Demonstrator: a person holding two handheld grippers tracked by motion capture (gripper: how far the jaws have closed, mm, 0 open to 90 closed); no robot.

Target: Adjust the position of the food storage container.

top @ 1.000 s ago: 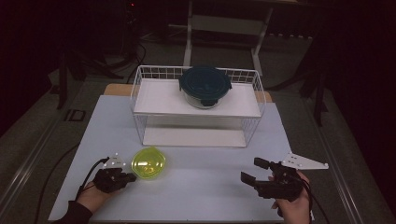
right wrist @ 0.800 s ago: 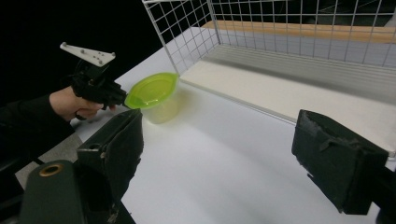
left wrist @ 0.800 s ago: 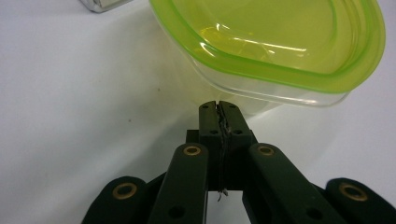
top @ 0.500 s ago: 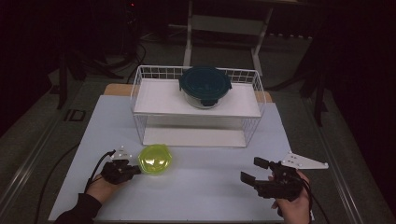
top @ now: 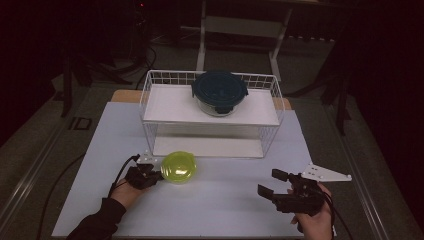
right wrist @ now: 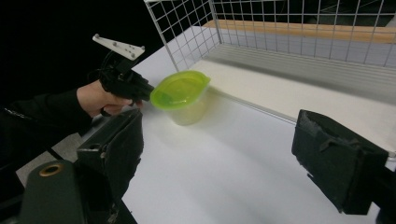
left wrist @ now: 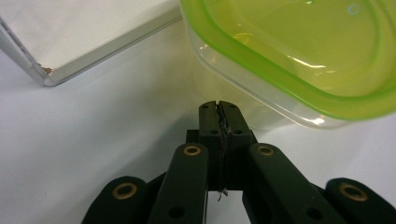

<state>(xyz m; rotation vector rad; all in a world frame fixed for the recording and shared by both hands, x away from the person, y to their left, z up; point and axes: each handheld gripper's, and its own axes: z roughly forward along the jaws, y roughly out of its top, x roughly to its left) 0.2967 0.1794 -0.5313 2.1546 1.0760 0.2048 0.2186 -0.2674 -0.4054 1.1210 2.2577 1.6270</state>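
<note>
Plastic tub (top: 179,166) with a lime-green lid, small and see-through, sits on the white bench (top: 225,205) just in front of the wire rack (top: 150,95), near the rack's lower white shelf. I judge it light and probably empty, since nothing shows through the clear wall in the left gripper view; being so light, it should slide easily on the smooth bench when nudged. The plastic looks stiff enough not to crumple but thin and slick, so a grip on the bare wall could slip. The overhanging lid rim (left wrist: 261,60) looks like the best place to take hold, or else a wide pinch across the body below that rim. My left tool (top: 150,176) has its jaws pressed fully together with nothing between them, and its tip sits right at the tub's near side, just under the lid edge; whether it actually touches the wall I cannot tell. My right tool (top: 272,184) rests well apart at the bench's right side, jaws spread wide and empty. A dark blue-lidded container (top: 219,91) stands on the rack's upper shelf, far from both tools.
</note>
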